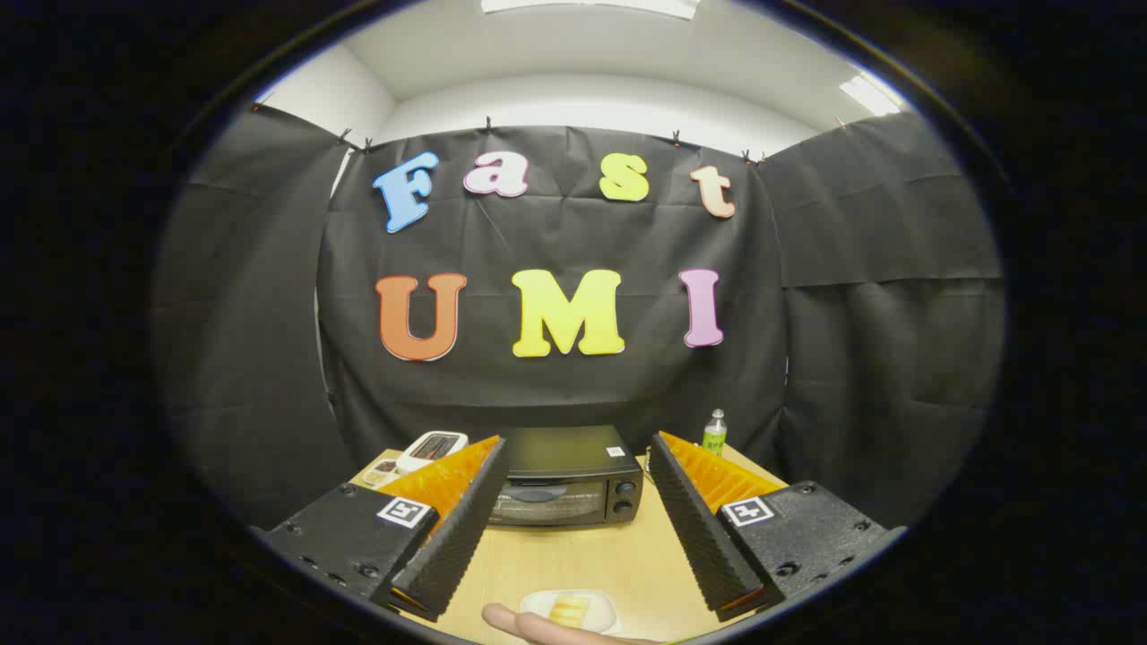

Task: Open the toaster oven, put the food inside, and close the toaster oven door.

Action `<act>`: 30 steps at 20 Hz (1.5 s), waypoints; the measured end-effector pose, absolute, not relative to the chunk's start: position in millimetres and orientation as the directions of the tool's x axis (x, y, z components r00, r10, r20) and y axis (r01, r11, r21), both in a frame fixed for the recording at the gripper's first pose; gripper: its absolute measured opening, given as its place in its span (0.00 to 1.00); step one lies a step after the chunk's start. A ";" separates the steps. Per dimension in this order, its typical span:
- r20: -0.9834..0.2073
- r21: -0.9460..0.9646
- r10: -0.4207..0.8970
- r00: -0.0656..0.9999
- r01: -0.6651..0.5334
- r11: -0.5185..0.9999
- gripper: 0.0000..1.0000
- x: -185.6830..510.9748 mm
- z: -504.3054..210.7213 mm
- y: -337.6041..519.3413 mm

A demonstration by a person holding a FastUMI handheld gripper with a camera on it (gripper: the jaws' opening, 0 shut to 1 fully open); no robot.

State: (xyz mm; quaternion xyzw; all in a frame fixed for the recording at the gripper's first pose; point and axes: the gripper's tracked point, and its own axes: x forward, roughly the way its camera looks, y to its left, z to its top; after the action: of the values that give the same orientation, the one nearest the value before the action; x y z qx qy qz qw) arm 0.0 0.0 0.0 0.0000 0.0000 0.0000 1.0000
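Jaws stand wide apart, holding nothing; the gripper (576, 528) hangs above the wooden table (573, 560). Between the fingers at the near edge sits a white plate (600, 605) with a yellow piece of food (570, 611), a hand (538, 627) touching it. Beyond the fingers, at the far edge, stands the black toaster oven (566, 475), door closed. A white toaster (431, 448) occupies the far left corner, a bottle (714, 433) the far right.

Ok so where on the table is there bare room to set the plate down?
The widest bare patch is the tabletop between the toaster oven and the plate of food, in the gap between the open gripper fingers. It is crowded beside the oven, by the white toaster and the bottle.
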 end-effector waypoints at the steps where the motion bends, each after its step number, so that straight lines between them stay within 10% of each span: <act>1: -0.004 0.001 0.006 1.000 -0.006 1.000 1.00 0.6 -1.4 1.6; 30: -0.089 -0.013 0.046 0.995 -0.047 0.999 1.00 162.0 -77.9 44.3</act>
State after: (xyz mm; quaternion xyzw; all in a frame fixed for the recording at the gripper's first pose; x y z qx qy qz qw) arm 162.0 44.3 -77.9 -0.0073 0.0446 0.0235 0.9987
